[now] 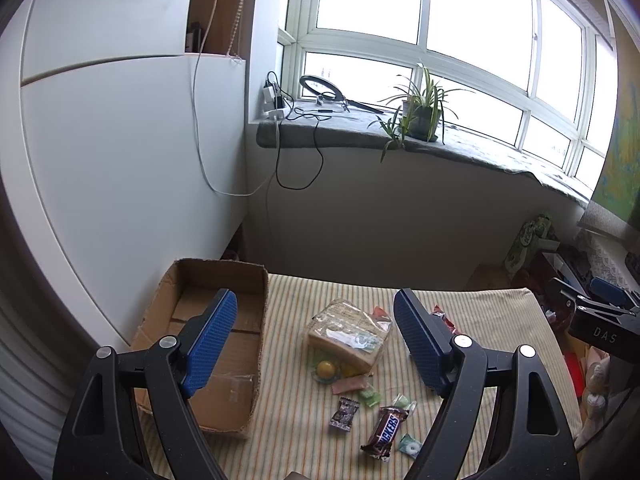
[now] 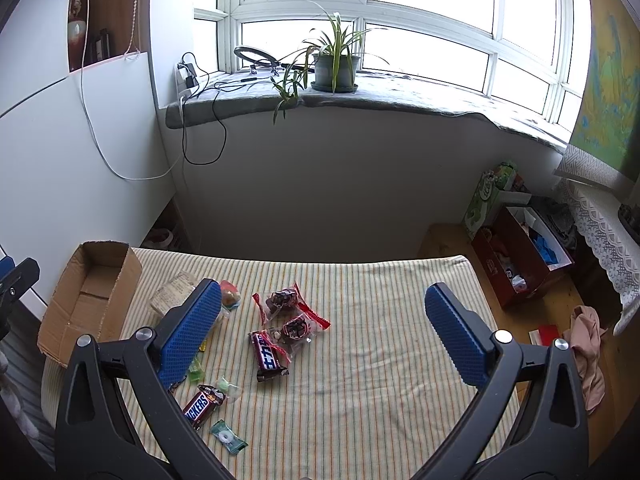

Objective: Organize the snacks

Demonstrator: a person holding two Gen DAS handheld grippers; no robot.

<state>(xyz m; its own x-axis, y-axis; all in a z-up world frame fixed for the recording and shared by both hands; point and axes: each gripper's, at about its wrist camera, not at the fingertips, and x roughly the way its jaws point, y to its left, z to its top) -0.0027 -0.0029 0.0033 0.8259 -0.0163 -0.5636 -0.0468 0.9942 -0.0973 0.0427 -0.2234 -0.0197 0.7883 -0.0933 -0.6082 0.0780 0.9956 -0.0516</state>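
Both my grippers are wide open and holding nothing right now. Left gripper [image 1: 316,344] hangs over the table [image 1: 460,304] with the box [image 1: 224,344] just off to its left side, and the right gripper [image 2: 322,328] hovers above the middle of the snack pile. Box looks empty as far as I can see, so I'd guess nothing's been sorted yet.

Snacks are all loose on the striped cloth: a big clear bag [image 1: 350,334] nearest the box, a yellow candy [image 1: 326,369] touching its front edge, a Snickers [image 1: 386,426] closer to me, a small dark candy [image 1: 343,412] beside it, a mint [image 1: 409,445], and in the right view another bar [image 2: 268,356] with two red packs [image 2: 286,312] right behind it.

What worries me:
- The bar and red packs overlap, so closing on one probably drags a neighbour along.
- Little wrappers lie flat, so my pads may just pinch the cloth and bunch it up.
- The clear bag is slippery and bulky, could slide out mid-carry.
- Both grippers heading for the box at once could bump each other.
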